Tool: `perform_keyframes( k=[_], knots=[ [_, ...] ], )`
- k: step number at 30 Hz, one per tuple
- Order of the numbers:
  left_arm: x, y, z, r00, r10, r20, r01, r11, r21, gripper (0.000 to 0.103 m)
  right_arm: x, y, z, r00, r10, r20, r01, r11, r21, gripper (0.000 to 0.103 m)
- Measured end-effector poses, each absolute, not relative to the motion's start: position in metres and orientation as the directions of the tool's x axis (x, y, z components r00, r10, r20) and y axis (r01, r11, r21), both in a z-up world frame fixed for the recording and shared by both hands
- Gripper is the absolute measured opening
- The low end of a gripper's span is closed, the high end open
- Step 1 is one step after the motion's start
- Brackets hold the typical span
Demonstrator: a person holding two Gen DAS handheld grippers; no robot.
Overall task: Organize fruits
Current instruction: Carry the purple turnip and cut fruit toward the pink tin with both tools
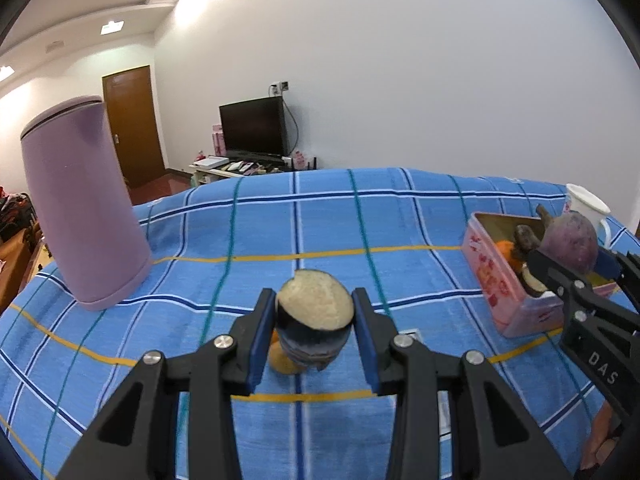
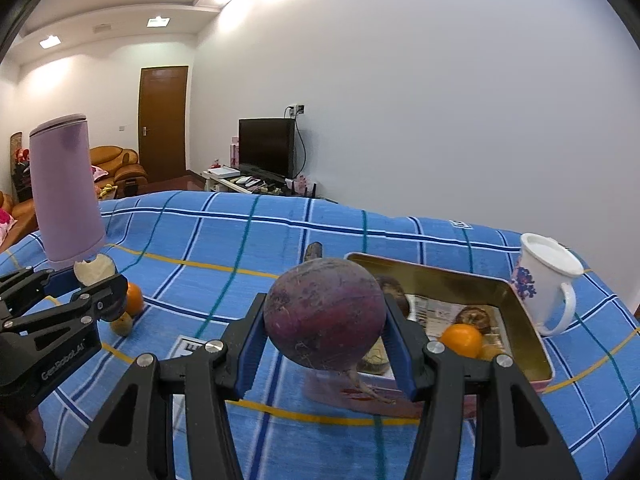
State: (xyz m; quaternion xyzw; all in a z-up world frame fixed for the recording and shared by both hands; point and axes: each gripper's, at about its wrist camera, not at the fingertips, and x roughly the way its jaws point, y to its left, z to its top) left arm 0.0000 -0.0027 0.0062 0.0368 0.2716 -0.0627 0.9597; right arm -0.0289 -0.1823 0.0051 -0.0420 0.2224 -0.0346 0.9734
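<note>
The pink tin box [image 2: 532, 344] sits on the blue checked worktop [image 1: 320, 220] and holds an orange [image 2: 461, 340] and some dark pieces. Just left of the box and over its near edge, the right gripper [image 2: 325, 316] is clenched on a round purple beet [image 2: 325, 312]; a white mug [image 2: 544, 280] stands just right of the box. Well left of the box, the left gripper [image 1: 314, 316] is clamped on a cut eggplant piece [image 1: 314, 312] above a second orange [image 2: 134, 298], with a tall purple flask [image 1: 80, 204] further left.
</note>
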Motion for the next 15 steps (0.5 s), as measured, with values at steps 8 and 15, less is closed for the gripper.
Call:
perform_keyframes(
  k=[8, 15],
  knots=[
    [-0.002, -0.029, 0.008, 0.838, -0.148, -0.525, 0.187, 0.982, 0.021, 0.040, -0.033, -0.210, 0.007, 0.900, -0.105, -0.423, 0.072, 0.993, -0.094, 0.056],
    [-0.003, -0.054, 0.014, 0.828, -0.209, -0.521, 0.239, 0.971, -0.010, 0.040, -0.036, -0.237, 0.010, 0.903, -0.125, -0.410, 0.099, 0.991, -0.085, 0.056]
  ],
)
